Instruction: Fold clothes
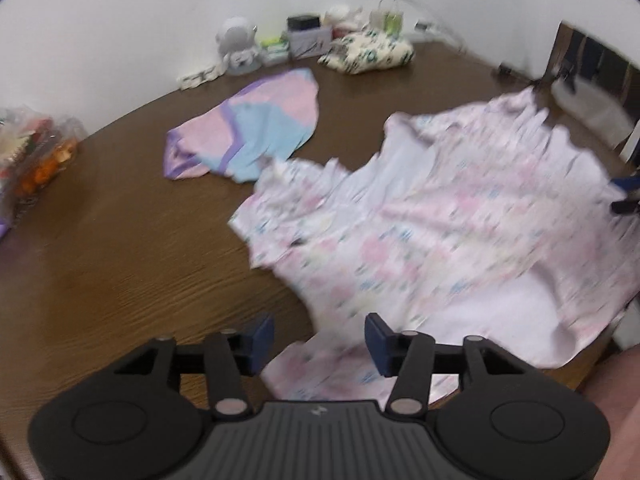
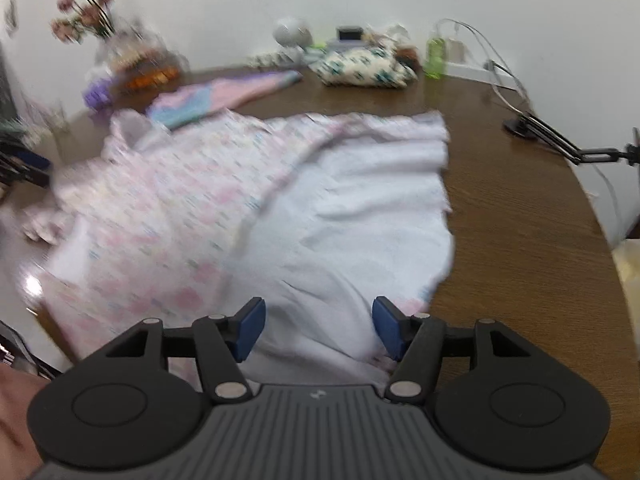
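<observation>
Blue pads of the left gripper (image 1: 318,342) stand apart over the near hem of a pink flowered garment (image 1: 440,220), with cloth between and below them but not pinched. On the other side, the right gripper (image 2: 319,328) also has its jaws apart, above the pale inner side of the same garment, holding nothing. That garment lies spread and rumpled across the brown table (image 1: 120,240), one part turned back to show its lining. Beyond it sit a pastel folded piece (image 1: 248,128) and a patterned bundle (image 1: 368,54) near the wall. Judging by this, the work is between grips, with the garment only partly laid out. Next, each gripper likely needs to close on an edge or corner so a clean fold can be made.
</observation>
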Demonstrator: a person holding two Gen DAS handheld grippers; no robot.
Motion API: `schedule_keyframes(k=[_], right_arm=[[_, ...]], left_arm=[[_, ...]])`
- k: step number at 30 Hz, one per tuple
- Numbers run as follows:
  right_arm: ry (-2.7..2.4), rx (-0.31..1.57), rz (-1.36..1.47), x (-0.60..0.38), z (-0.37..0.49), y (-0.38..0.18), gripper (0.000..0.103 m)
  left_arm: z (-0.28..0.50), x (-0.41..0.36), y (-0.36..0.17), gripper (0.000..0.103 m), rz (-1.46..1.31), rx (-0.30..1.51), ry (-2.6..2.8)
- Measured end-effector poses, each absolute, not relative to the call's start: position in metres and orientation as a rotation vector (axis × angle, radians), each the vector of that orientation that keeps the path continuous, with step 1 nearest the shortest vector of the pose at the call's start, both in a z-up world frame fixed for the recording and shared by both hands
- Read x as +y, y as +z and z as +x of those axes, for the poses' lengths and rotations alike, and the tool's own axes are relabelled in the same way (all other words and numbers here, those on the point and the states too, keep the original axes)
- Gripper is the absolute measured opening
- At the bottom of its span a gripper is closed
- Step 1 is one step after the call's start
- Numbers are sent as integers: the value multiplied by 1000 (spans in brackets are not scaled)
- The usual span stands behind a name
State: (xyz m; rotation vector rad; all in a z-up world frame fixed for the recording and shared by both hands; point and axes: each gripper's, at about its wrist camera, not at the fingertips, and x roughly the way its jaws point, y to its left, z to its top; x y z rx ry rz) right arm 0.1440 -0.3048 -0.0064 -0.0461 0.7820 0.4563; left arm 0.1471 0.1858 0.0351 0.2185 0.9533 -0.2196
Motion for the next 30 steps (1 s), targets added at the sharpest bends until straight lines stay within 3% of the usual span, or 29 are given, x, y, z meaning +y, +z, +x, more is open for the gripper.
schedule_keyframes(k=[3,6,8,12,15,21,23,26,30], right_arm=[[550,768,-3,-294,142,3,60],[630,814,-10,-275,144,1,57],[636,852,-25,-264,147,-5,48],[628,907,-24,-256,154,-12,8],[608,920,-67,-258,146,-16,1],[594,927,-93,-260,142,-8,4],[619,895,-69,-261,146,7,10],[628,843,-150,-251,159,30,29],[639,818,-342,-225,194,51,34]], left_arm=[[157,180,25,49,217,972,-208],[169,182,13,30,177,996,-200],[175,185,6,16,156,1005,-201],[177,184,-3,7,171,1004,-197],[178,184,-9,7,188,999,-172],[176,181,-2,12,213,956,-142],[171,173,8,17,233,921,-158],[162,148,24,20,290,871,-227],[150,85,37,20,406,805,-401]])
